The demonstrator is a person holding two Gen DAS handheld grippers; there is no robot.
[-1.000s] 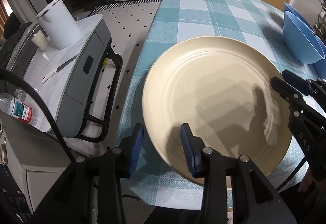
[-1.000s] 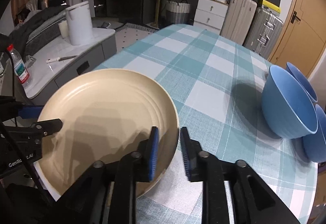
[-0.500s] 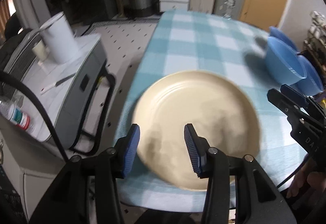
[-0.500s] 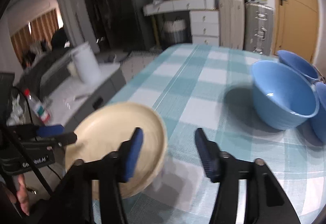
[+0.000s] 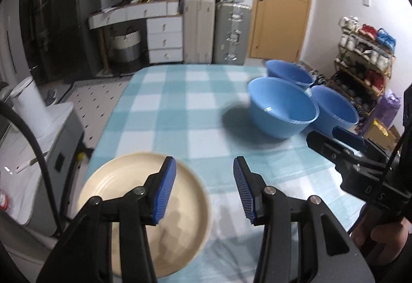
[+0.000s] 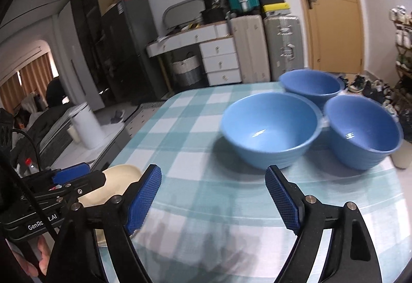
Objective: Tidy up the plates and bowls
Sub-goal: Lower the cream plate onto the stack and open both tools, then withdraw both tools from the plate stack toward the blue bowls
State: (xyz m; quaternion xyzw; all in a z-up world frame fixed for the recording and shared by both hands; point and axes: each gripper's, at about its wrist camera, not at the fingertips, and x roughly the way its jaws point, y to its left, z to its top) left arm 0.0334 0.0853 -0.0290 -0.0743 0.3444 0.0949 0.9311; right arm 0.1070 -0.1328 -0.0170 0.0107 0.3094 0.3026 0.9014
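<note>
A cream plate (image 5: 128, 195) lies flat at the near left corner of the checked table (image 5: 180, 113); it also shows in the right wrist view (image 6: 117, 181). Three blue bowls stand at the right side: a large one (image 5: 282, 109) in front, one (image 5: 288, 71) behind, one (image 5: 333, 107) to its right. In the right wrist view they are the large bowl (image 6: 270, 128), the far bowl (image 6: 310, 85) and the right bowl (image 6: 360, 131). My left gripper (image 5: 204, 191) is open and empty above the plate's right edge. My right gripper (image 6: 213, 201) is open and empty above the table's near edge.
A grey side unit (image 5: 33, 154) with a white canister (image 5: 28, 102) stands left of the table. Drawers, suitcases and a door line the far wall. A shoe rack (image 5: 365, 61) stands at the right.
Both grippers let go of the plate, opened wide and rose back from it. The plate now lies flat on the table's corner. The views tilted up to show the bowls.
</note>
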